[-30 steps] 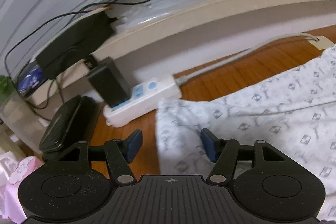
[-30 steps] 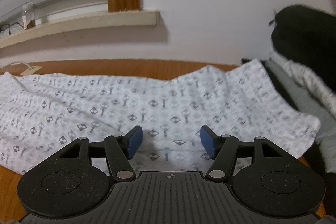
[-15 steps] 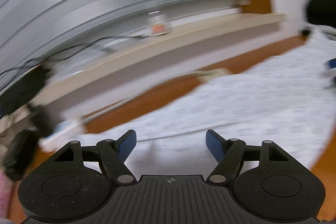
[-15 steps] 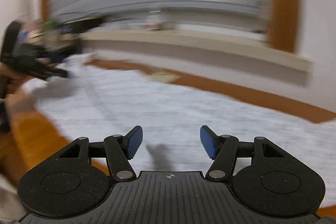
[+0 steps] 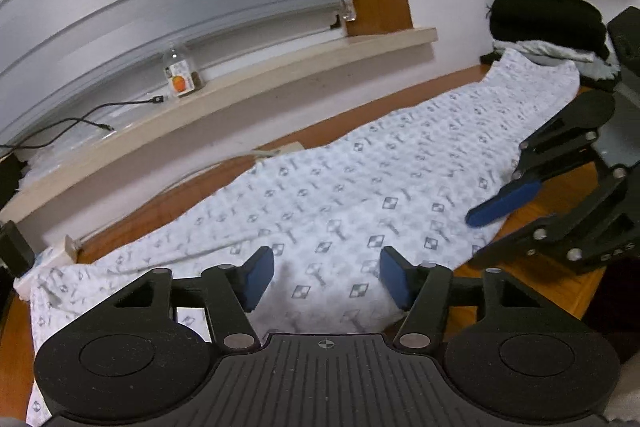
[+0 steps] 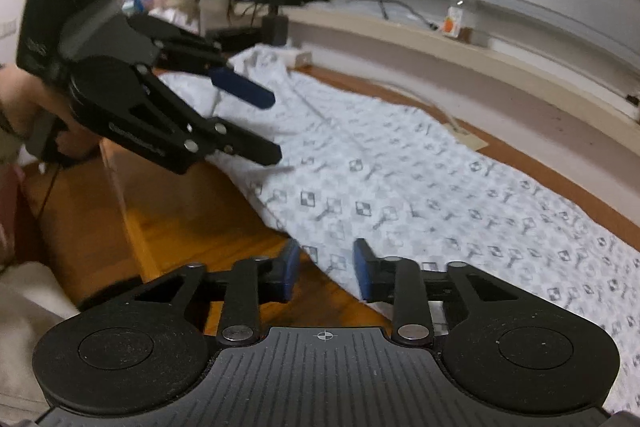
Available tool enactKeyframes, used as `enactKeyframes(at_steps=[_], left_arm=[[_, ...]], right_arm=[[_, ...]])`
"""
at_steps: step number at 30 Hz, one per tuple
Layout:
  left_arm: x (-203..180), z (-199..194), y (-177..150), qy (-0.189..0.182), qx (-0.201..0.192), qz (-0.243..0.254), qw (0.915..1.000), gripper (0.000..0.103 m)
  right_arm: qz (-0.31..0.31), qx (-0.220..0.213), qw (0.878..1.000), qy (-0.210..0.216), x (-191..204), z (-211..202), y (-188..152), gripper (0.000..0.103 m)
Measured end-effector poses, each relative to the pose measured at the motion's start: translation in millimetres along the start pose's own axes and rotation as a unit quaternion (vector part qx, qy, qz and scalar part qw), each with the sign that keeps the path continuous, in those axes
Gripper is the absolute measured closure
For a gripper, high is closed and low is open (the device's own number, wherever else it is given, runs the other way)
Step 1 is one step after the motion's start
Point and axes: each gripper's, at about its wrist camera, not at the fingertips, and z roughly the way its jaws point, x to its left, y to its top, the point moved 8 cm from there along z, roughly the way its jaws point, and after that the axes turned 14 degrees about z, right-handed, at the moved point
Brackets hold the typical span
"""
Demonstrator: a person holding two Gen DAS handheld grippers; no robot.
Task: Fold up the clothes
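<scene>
A long white garment (image 5: 360,187) with a small grey print lies spread along the wooden table (image 5: 532,279); it also shows in the right wrist view (image 6: 420,187). My left gripper (image 5: 326,279) hovers low over its near edge. The jaws are closing, with cloth under the gap and the pads clear of it. From the right, the left gripper (image 6: 268,125) shows tilted above the cloth. My right gripper (image 6: 326,267) sits at the garment's near hem, jaws closing. The hem lies between the pads, still unpinched. In the left view, the right gripper (image 5: 480,231) stands at the right.
A window sill (image 5: 280,83) runs behind the table with a small bottle (image 5: 180,71) and cables. Dark and grey clothes (image 5: 544,23) are piled at the far right end. A power strip (image 6: 296,57) and clutter sit at the left end. A hand (image 6: 24,99) holds the left gripper.
Both grippers have swung inward along the garment's near edge and now see each other. The left one left the power strip end. The right jaws have narrowed.
</scene>
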Motion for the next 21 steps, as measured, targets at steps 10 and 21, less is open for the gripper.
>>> enactKeyframes(at_steps=[10, 21], left_arm=[[-22.2, -8.2, 8.9, -0.019, -0.017, 0.020, 0.9995, 0.032], [12.5, 20.5, 32.0, 0.011, -0.027, 0.028, 0.9992, 0.056]], right_arm=[[0.013, -0.083, 0.996, -0.020, -10.8, -11.3, 33.6, 0.101], [0.030, -0.111, 0.993, -0.038, -30.6, -6.9, 73.4, 0.101]])
